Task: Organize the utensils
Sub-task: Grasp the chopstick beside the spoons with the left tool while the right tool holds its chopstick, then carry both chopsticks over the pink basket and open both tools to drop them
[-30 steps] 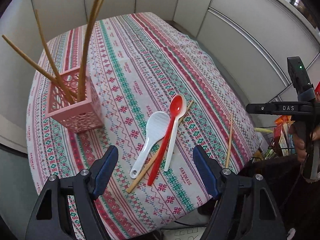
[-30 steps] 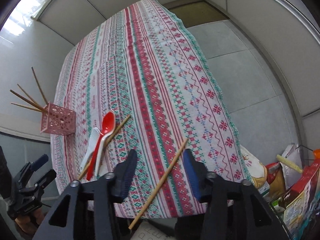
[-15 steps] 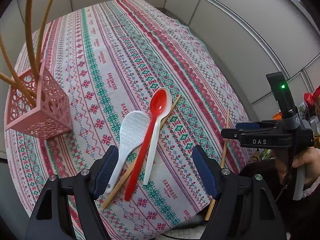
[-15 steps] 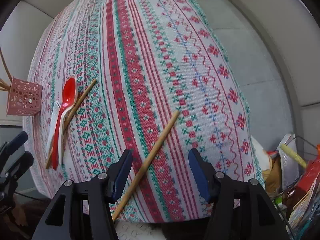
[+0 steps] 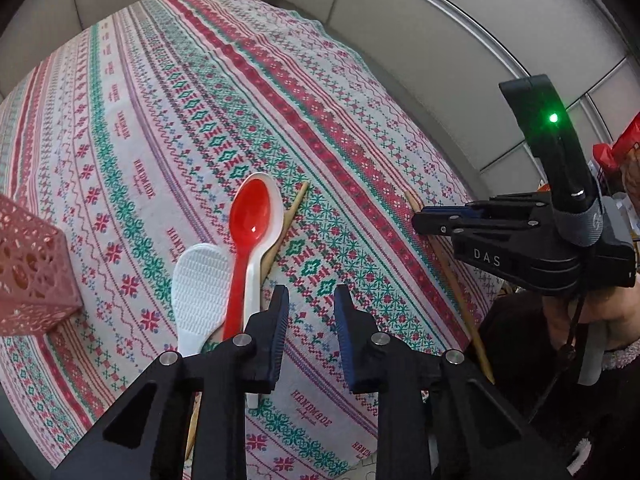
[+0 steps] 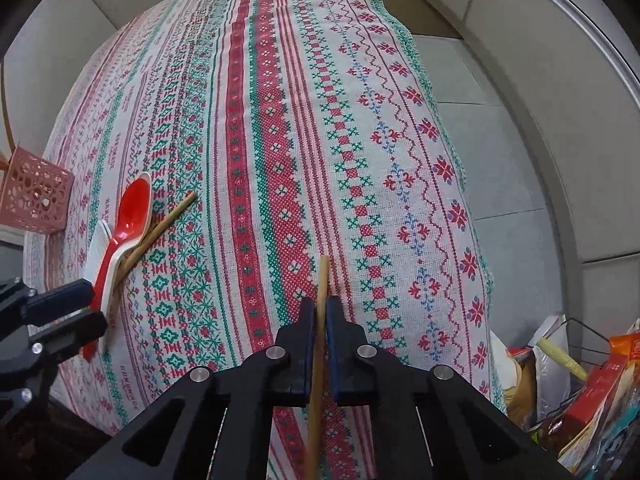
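My right gripper [image 6: 319, 316] is shut on a wooden chopstick [image 6: 322, 280] lying on the patterned tablecloth [image 6: 260, 128] near the front edge; it also shows in the left wrist view [image 5: 452, 276]. My left gripper [image 5: 310, 300] has its jaws partly closed with nothing between them, just right of a pile: a red spoon [image 5: 250, 220], a white spoon [image 5: 256, 280], a white rice paddle [image 5: 200, 288] and a second chopstick [image 5: 290, 216]. A pink lattice holder [image 5: 28, 276] stands at the left with chopsticks in it.
The table's right edge drops to a grey floor [image 6: 500, 152]. A wire basket with food packets [image 6: 580, 368] stands on the floor at the lower right. Grey wall panels [image 5: 400, 32] stand behind the table.
My right gripper moved forward over the lone chopstick and shut on it. My left gripper moved right, away from the pink holder, and its jaws narrowed beside the spoon pile.
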Available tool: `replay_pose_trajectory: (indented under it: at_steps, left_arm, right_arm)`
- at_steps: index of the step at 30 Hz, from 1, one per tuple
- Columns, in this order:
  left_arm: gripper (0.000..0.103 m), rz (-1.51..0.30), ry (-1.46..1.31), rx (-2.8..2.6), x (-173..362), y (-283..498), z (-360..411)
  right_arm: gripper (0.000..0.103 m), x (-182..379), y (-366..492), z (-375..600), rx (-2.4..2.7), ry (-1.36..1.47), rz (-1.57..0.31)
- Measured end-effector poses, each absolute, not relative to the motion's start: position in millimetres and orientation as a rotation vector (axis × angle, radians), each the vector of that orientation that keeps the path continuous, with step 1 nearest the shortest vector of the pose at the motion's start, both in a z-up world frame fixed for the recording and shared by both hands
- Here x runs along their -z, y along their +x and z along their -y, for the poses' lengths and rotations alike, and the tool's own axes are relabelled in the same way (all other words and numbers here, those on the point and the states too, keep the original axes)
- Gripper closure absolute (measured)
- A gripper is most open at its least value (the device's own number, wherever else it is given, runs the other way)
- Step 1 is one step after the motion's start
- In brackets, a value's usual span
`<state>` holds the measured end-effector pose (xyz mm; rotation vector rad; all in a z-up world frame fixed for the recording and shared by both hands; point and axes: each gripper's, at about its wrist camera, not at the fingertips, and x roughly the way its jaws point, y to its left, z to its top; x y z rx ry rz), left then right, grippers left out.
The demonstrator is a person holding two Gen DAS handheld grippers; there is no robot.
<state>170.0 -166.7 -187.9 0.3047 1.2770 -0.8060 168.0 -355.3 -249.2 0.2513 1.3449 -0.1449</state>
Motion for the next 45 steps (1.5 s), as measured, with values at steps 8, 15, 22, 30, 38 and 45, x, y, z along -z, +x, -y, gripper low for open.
replay_pose_trajectory:
  at_steps: [8, 15, 22, 30, 38, 45]
  left_arm:
    - [0.078, -1.288, 0.406, 0.773, 216.4, 182.7, 195.6]
    - [0.078, -1.22, 0.433, 0.779, 220.1, 192.5, 205.8]
    - [0.078, -1.154, 0.422, 0.811, 210.7, 200.9, 213.8]
    - [0.078, -1.146, 0.477, 0.761, 217.7, 218.4, 229.7]
    - [0.082, -1.191, 0.528, 0.733, 222.9, 229.9, 234.5]
    - [0.098, -1.197, 0.554, 0.688, 226.4, 240.1, 239.6]
  right_arm:
    - [0.098, 237.8, 167.0, 377.7, 0.125, 0.304, -1.317]
    - [0.098, 223.7, 173.5, 375.4, 0.106, 0.329, -1.296]
    - [0.098, 220.9, 174.3, 378.1, 0.092, 0.349, -1.288]
    - [0.098, 215.2, 174.2, 385.8, 0.093, 0.378, -1.272]
    - [0.098, 213.5, 173.4, 387.9, 0.093, 0.392, -1.267]
    - [0.098, 211.9, 175.0, 389.1, 0.091, 0.401, -1.257]
